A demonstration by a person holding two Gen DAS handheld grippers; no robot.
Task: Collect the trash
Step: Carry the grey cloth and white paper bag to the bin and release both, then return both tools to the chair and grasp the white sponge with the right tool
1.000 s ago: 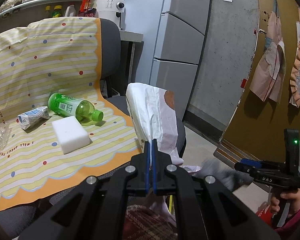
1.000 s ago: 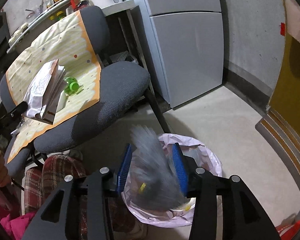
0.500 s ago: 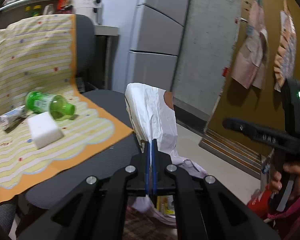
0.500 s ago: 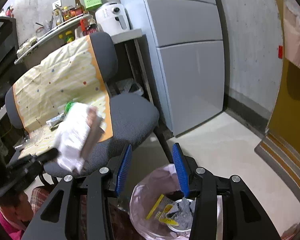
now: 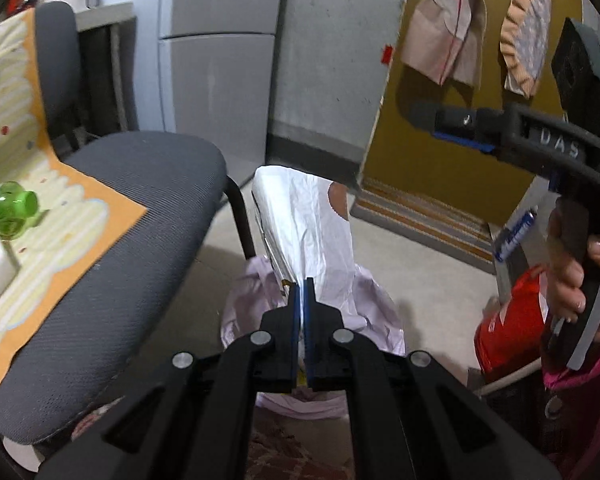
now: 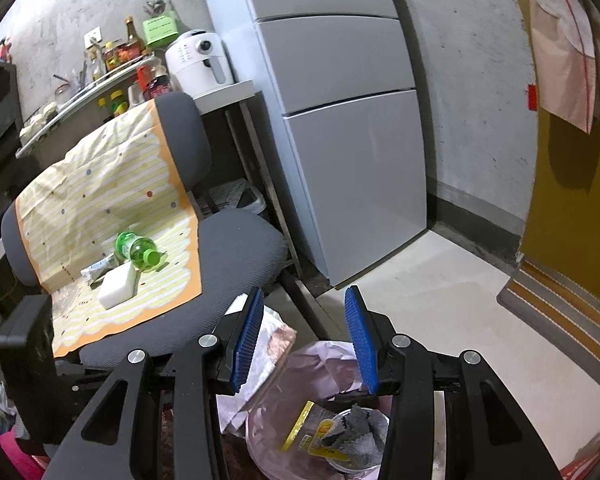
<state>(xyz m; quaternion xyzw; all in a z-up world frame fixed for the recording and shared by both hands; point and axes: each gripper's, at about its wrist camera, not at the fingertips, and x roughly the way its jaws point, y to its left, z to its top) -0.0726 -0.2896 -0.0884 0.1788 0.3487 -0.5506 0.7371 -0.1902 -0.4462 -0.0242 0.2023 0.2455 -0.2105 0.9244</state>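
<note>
My left gripper (image 5: pixel 302 300) is shut on a white paper bag (image 5: pixel 308 232), which hangs over the pink-lined trash bin (image 5: pixel 376 312) on the floor. In the right wrist view the same paper bag (image 6: pixel 260 360) shows at the bin's left rim. My right gripper (image 6: pixel 306 340) stands open above the bin (image 6: pixel 324 364), nothing between its fingers. A grey rag (image 6: pixel 356 436) and a yellow wrapper (image 6: pixel 300 428) lie inside the bin. On the chair's striped cloth (image 6: pixel 100 200) lie a green bottle (image 6: pixel 136 250), a white sponge (image 6: pixel 118 290) and a crumpled tube (image 6: pixel 98 270).
A grey office chair (image 5: pixel 140 216) stands left of the bin, a tall grey fridge (image 6: pixel 340 120) behind it. A red canister (image 5: pixel 508 328) sits on the floor at right, near a hand (image 5: pixel 572 264) holding the right gripper. A striped mat (image 6: pixel 560 312) lies by the yellow wall.
The right gripper opened and the grey rag dropped into the bin. The left gripper has carried the paper bag from beside the chair to above the bin.
</note>
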